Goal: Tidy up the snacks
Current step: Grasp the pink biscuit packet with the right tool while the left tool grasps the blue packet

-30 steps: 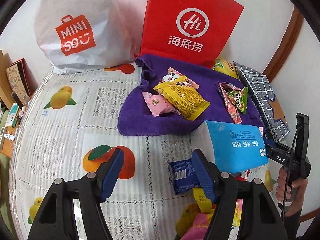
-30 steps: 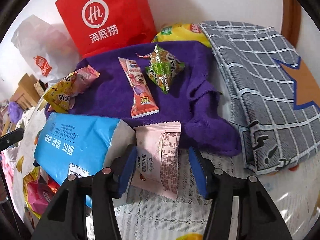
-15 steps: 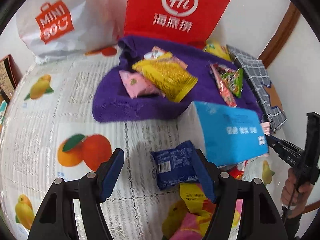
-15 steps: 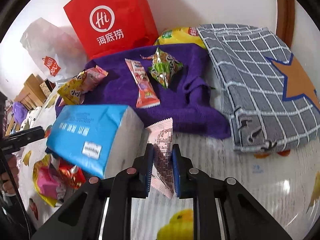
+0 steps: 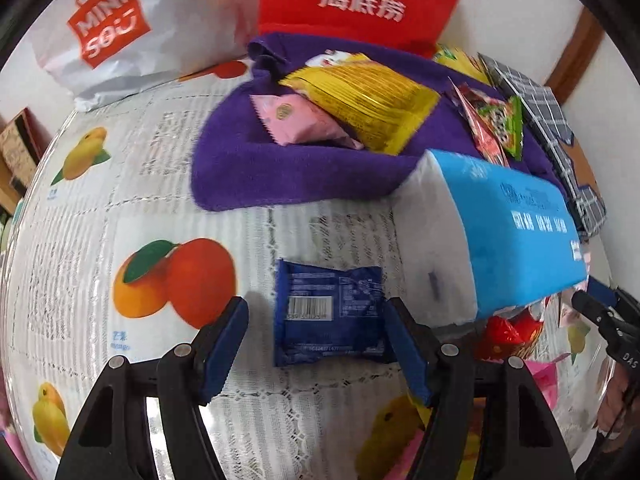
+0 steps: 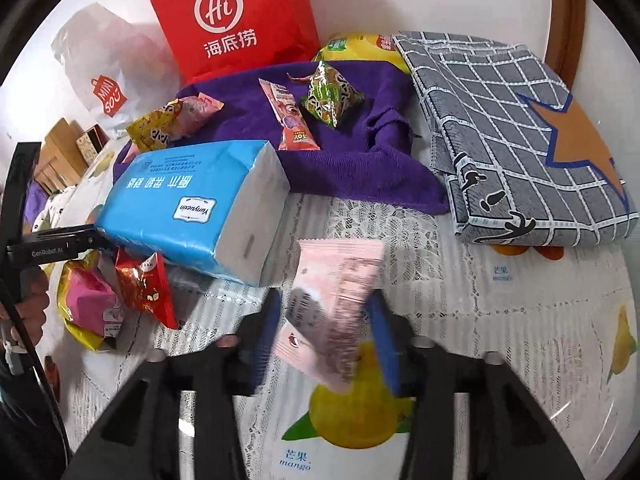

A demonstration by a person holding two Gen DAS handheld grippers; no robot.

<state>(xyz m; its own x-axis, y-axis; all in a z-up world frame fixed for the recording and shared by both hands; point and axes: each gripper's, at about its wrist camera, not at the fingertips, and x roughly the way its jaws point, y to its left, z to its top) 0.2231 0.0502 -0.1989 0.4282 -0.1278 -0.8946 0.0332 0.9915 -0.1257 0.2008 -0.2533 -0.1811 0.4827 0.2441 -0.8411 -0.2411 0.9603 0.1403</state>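
On a lace-covered tablecloth printed with fruit, the left gripper hangs with its blue pads spread apart on either side of a dark blue snack packet, which lies flat and barcode-up on the cloth; the right-hand pad looks to be at the packet's edge, the other well clear. The right gripper is opening, and a pale pink snack packet sits blurred and tilted between its parting pads. Behind both, a blue tissue pack lies against a purple towel that carries a yellow packet, a pink packet, a long pink-red stick packet and a green triangular packet. A red paper bag and a white shopping bag stand at the wall, with a grey checked cloth folded to the right.
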